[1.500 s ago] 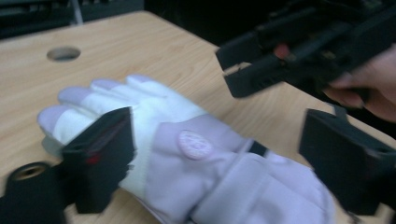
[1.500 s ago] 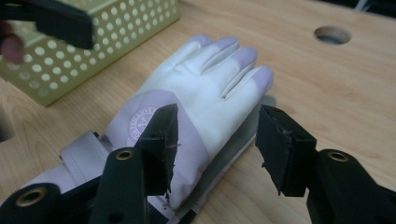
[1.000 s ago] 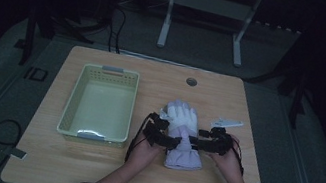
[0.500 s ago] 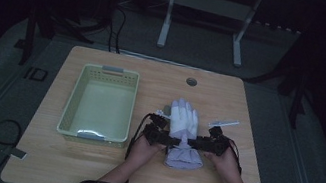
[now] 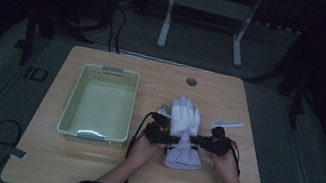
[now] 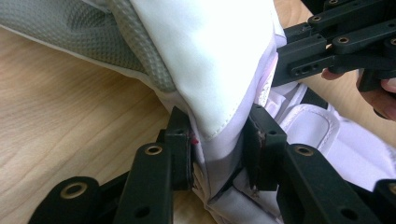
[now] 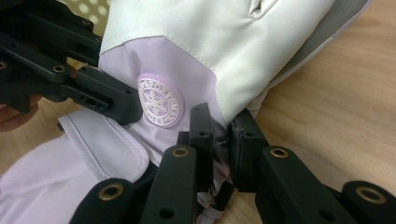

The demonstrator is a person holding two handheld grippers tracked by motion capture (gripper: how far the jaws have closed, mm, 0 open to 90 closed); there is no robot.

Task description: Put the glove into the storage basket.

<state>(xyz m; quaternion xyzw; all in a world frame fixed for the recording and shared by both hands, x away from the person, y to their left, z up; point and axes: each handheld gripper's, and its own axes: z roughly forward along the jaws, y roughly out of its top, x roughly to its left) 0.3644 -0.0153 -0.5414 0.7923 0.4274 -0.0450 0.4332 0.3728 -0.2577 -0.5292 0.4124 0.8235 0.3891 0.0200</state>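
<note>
Now both tongs are clamped on the glove at its wrist. Left gripper: jaws have just been closing and now pinch a fold of the pale lilac cloth, pads pressed in from both sides. Right gripper: jaws likewise just closing, now nipped onto the cloth at the opposite edge of the wrist, just beside the round snowflake badge.

From the high view, my left gripper and right gripper face each other across the glove, one on each side of its narrow part, about level with one another. Neither hand is nearer; the hold is even.

Key relation: the glove's long axis runs away from me, white fingers pointing to the far edge, lilac cuff toward me and between my forearms. The tongs bite crosswise to that axis. My judgement is that any lift will hang fingers and cuff off either side of the grip line, so both hands must rise together.

The glove lies flat on the wooden table. The pale green basket stands empty to the left of it, near but apart, its long side parallel to the glove. A small white strip lies just beyond the right gripper. Beyond the table, the room is dark: grey floor, cables, a metal stand.
</note>
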